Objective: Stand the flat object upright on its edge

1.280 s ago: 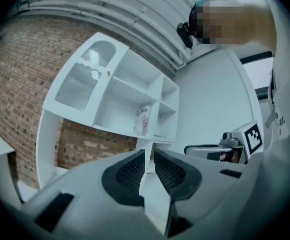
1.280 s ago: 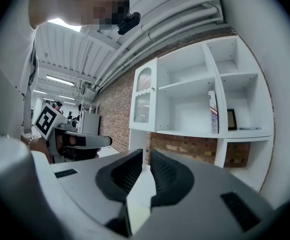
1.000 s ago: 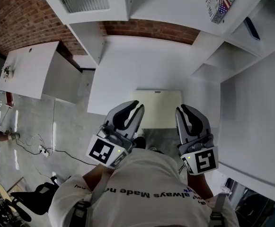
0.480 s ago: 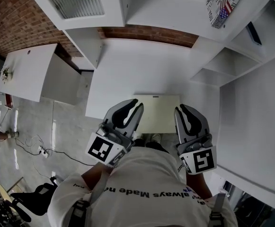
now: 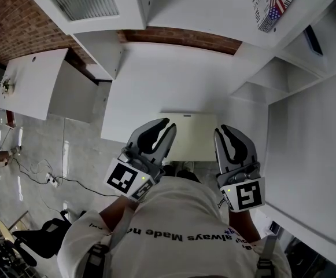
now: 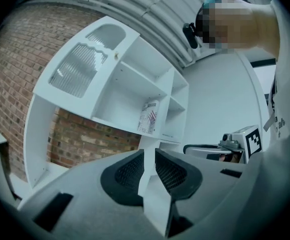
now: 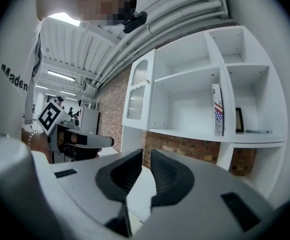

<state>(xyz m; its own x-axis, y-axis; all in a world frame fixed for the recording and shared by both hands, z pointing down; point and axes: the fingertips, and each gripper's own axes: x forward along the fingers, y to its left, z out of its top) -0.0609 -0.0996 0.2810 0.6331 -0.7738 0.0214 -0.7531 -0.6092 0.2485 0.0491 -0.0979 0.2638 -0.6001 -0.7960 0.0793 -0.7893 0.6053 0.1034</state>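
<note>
A flat cream rectangular panel (image 5: 194,136) lies flat on the white table (image 5: 156,80), at its near edge. My left gripper (image 5: 170,125) hovers at the panel's left side, and my right gripper (image 5: 220,131) at its right side. Both are shut with nothing between their pads. In the left gripper view the jaws (image 6: 149,151) stand almost together and point up at the shelves, with the right gripper (image 6: 219,149) beside them. In the right gripper view the jaws (image 7: 146,153) are likewise together, and the left gripper (image 7: 80,140) shows at the left. Neither gripper view shows the panel.
A white shelf unit (image 5: 283,68) stands behind and to the right of the table; a flag-patterned book (image 5: 272,4) stands in it and a dark object (image 5: 307,36) lies on one shelf. A second white table (image 5: 34,83) is at the left. A brick wall (image 5: 17,16) is behind.
The head view has drifted slightly, so the panel sits a little lower in the picture. Both grippers stay shut on either side of it.
</note>
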